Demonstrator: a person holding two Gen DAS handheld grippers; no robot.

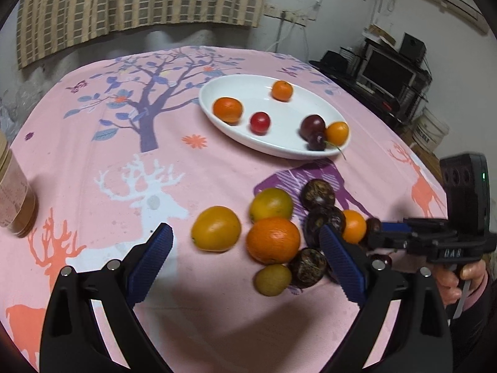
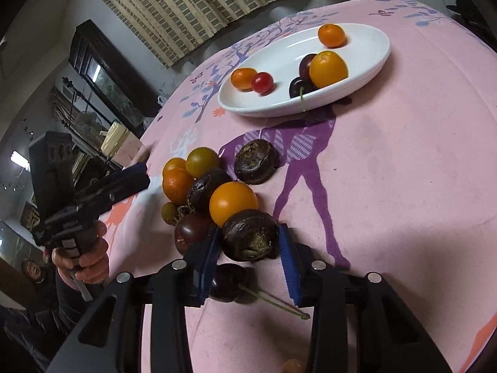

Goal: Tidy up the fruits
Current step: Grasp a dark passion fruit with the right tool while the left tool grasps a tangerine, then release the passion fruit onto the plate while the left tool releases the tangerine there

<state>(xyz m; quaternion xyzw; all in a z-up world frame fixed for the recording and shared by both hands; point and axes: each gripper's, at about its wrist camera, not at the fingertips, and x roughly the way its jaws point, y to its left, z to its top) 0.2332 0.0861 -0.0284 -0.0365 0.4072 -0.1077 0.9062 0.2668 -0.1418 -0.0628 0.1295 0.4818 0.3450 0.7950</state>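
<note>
A pile of fruit lies on the pink cloth: oranges (image 1: 273, 240), yellow citrus (image 1: 216, 232), dark water chestnuts (image 1: 318, 193) and cherries. A white oval plate (image 1: 248, 93) holds small oranges, a red tomato (image 1: 260, 122) and dark cherries. My left gripper (image 1: 245, 242) is open and empty, low over the near side of the pile. My right gripper (image 2: 250, 242) has its blue pads against both sides of a dark water chestnut (image 2: 250, 239) at the pile's edge. A stemmed cherry (image 2: 228, 283) lies beneath it. The plate also shows in the right wrist view (image 2: 267, 105).
A tan jar (image 1: 14, 199) stands at the table's left edge. A dark chestnut (image 2: 256, 161) lies apart between pile and plate. Shelves, a monitor and buckets stand beyond the table on the right. The cloth carries deer and tree prints.
</note>
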